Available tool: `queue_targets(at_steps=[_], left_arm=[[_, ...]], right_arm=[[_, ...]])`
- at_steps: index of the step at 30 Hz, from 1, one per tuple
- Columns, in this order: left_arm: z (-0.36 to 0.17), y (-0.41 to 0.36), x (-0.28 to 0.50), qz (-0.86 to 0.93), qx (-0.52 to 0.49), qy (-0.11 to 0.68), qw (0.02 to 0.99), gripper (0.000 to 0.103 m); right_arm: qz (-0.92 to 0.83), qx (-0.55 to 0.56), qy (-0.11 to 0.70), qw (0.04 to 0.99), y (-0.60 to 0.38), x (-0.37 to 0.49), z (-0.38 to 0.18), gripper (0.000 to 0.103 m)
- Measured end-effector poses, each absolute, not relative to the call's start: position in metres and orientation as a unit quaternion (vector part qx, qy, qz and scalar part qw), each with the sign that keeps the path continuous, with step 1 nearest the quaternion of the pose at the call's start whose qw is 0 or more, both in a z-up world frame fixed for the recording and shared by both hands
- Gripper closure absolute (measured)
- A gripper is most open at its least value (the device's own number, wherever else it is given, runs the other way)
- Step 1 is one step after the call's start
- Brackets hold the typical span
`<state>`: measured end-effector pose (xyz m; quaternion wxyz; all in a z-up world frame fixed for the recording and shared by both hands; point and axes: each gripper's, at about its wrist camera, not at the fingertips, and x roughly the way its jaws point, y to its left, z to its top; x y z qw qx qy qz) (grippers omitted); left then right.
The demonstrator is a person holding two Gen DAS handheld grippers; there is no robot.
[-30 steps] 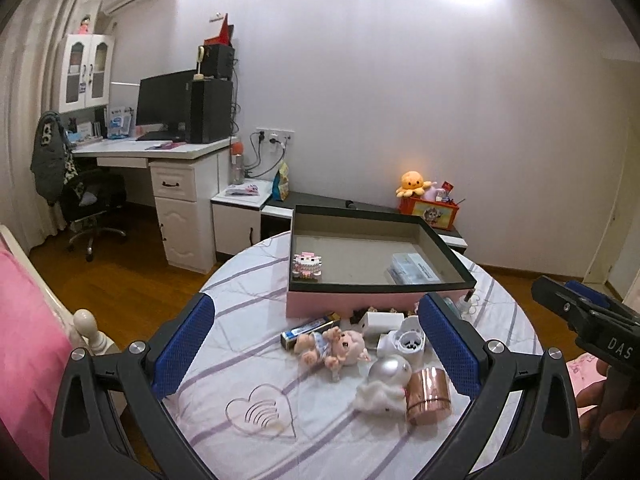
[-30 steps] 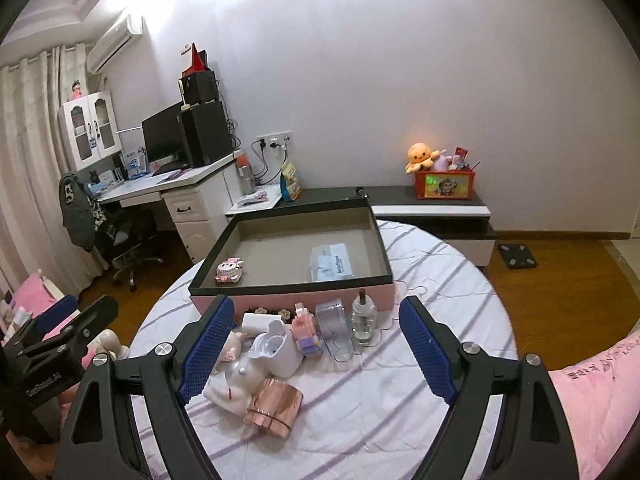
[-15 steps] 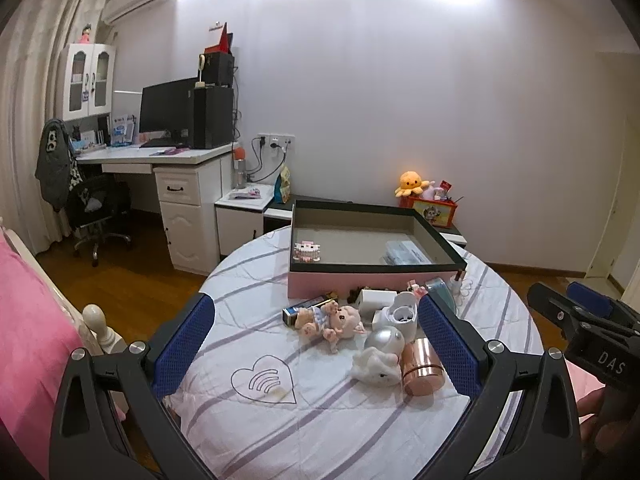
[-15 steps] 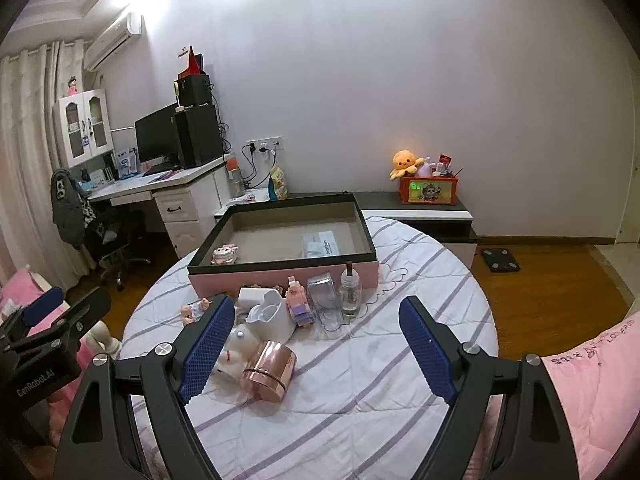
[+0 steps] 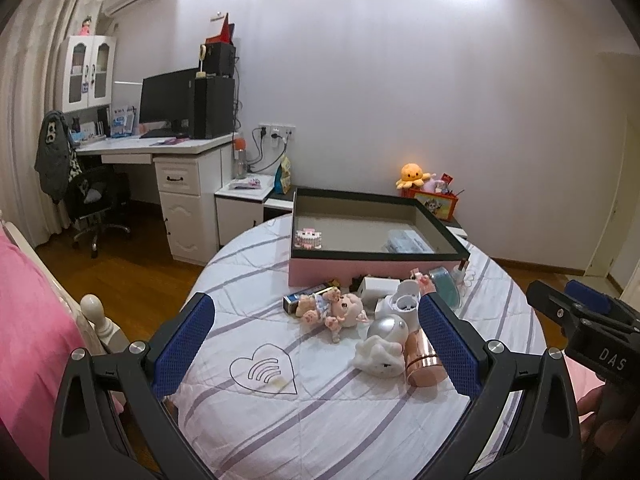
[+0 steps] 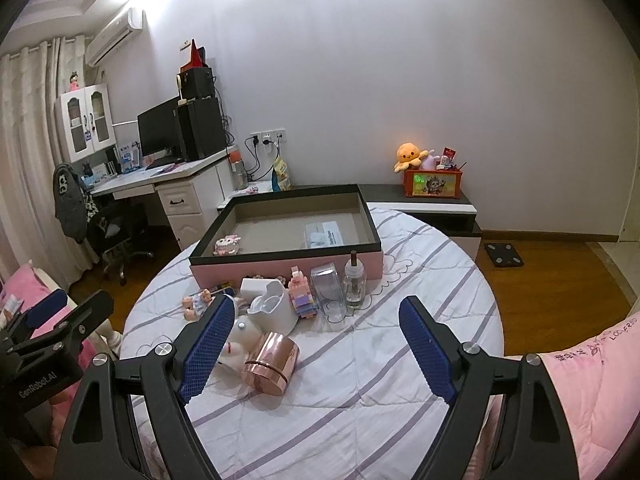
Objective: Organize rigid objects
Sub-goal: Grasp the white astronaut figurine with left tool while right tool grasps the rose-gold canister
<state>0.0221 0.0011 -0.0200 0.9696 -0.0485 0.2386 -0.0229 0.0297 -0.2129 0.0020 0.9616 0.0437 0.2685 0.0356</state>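
Both grippers hang over a round table point(image 6: 360, 360) draped in a striped cloth, the left gripper point(image 5: 316, 344) and right gripper point(image 6: 316, 344) each spread wide and empty. A cluster of toys point(image 6: 276, 312) lies at 12 o'clock, just before the pink box point(image 6: 280, 268), a rose-gold canister point(image 6: 272, 362) nearest.
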Motion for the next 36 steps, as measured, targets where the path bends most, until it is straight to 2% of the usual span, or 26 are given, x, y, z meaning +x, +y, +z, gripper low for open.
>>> queue_targets(at_steps=[7,17,25,27,28,29,36], left_arm=[[-0.041,-0.006,0.034,-0.033,-0.051,0.267,0.962,0.000],[-0.089,-0.006,0.061,-0.032,-0.060,0.326,0.943,0.000],[-0.100,-0.006,0.068,-0.034,-0.055,0.337,0.939,0.000],[-0.101,-0.008,0.069,-0.037,-0.053,0.340,0.938,0.000],[-0.102,-0.009,0.069,-0.040,-0.052,0.341,0.938,0.000],[-0.102,-0.011,0.069,-0.044,-0.051,0.340,0.938,0.000],[-0.105,-0.033,0.079,-0.072,-0.036,0.349,0.934,0.000]], right_arm=[[0.039,0.038,0.298,0.953,-0.210,0.042,-0.016,0.017],[0.080,0.049,0.383,0.919,-0.197,0.079,-0.081,0.017],[0.108,0.058,0.402,0.907,-0.183,0.097,-0.103,0.018],[0.105,0.053,0.407,0.906,-0.182,0.100,-0.107,0.030],[0.099,0.051,0.410,0.905,-0.183,0.101,-0.110,0.041],[0.093,0.049,0.411,0.905,-0.185,0.102,-0.113,0.045],[0.097,0.054,0.398,0.911,-0.200,0.108,-0.109,0.046]])
